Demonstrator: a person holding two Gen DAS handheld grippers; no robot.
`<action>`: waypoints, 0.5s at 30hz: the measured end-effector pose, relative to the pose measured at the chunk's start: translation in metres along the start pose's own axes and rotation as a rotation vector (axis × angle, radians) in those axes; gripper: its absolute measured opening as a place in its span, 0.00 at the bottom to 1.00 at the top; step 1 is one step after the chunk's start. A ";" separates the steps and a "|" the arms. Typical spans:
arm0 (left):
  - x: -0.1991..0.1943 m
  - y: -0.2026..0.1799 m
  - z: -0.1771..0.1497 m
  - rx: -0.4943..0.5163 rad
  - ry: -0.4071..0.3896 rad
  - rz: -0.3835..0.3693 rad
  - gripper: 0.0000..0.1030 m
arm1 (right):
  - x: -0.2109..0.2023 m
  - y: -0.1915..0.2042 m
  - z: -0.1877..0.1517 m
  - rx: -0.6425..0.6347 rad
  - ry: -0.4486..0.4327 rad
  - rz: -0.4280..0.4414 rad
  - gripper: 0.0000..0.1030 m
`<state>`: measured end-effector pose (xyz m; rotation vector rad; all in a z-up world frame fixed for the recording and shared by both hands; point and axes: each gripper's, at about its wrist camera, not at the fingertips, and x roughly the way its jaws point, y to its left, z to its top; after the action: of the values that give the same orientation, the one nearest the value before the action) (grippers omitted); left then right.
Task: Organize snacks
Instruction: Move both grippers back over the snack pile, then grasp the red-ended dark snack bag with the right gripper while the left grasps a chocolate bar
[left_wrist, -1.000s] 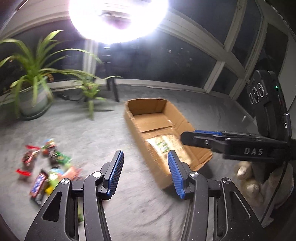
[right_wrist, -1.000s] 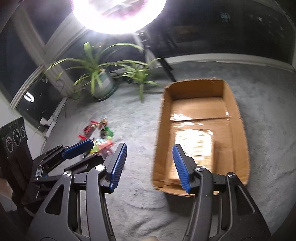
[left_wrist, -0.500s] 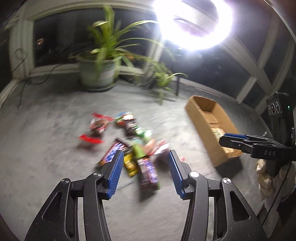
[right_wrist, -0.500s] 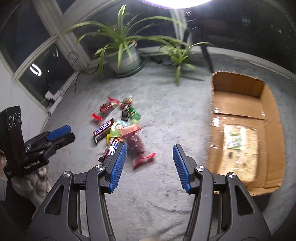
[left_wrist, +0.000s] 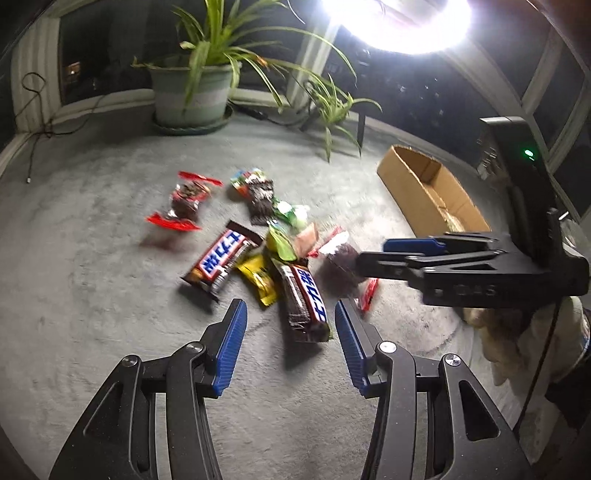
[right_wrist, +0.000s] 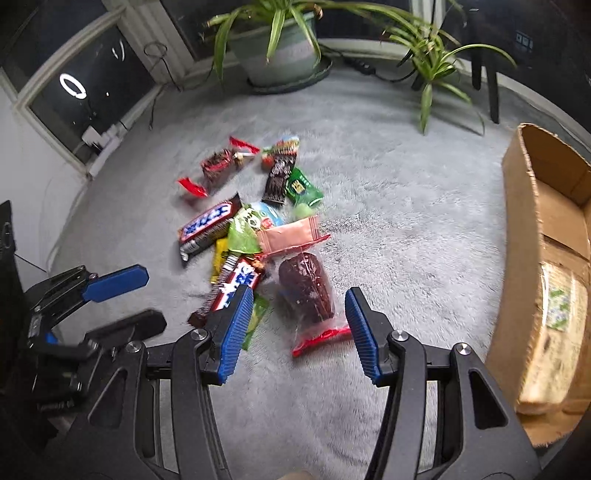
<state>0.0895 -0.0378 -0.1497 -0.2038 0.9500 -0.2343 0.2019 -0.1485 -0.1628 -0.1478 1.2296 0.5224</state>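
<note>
A pile of snack packets lies on the grey carpet. My left gripper (left_wrist: 290, 341) is open and empty, just short of a Snickers bar (left_wrist: 304, 301); a second Snickers bar (left_wrist: 221, 260) lies to its left. My right gripper (right_wrist: 299, 328) is open and empty, its jaws either side of a clear pouch of dark snack with red ends (right_wrist: 308, 295). A pink packet (right_wrist: 290, 236) and a green packet (right_wrist: 301, 188) lie beyond. The cardboard box (right_wrist: 532, 229) stands at the right with a flat packet (right_wrist: 559, 295) inside; it also shows in the left wrist view (left_wrist: 428, 192).
A large potted plant (left_wrist: 192, 88) and a smaller plant (left_wrist: 332, 107) stand by the window wall behind the pile. Cables run along the wall at the left (right_wrist: 155, 66). A bright ring light (left_wrist: 399, 22) glares overhead. Bare carpet lies between pile and box.
Both grippers swung left from the box to the snack pile and came closer to it. Both stayed open and empty.
</note>
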 end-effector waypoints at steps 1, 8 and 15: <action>0.003 -0.002 -0.001 0.007 0.007 0.000 0.47 | 0.003 0.000 0.001 -0.002 0.005 -0.001 0.53; 0.024 -0.010 -0.004 0.020 0.042 -0.013 0.47 | 0.022 -0.001 0.006 -0.014 0.054 0.007 0.53; 0.047 -0.015 -0.002 0.040 0.068 0.003 0.47 | 0.031 -0.008 0.009 -0.012 0.069 -0.012 0.53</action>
<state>0.1120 -0.0657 -0.1831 -0.1578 1.0121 -0.2584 0.2203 -0.1428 -0.1897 -0.1845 1.2921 0.5174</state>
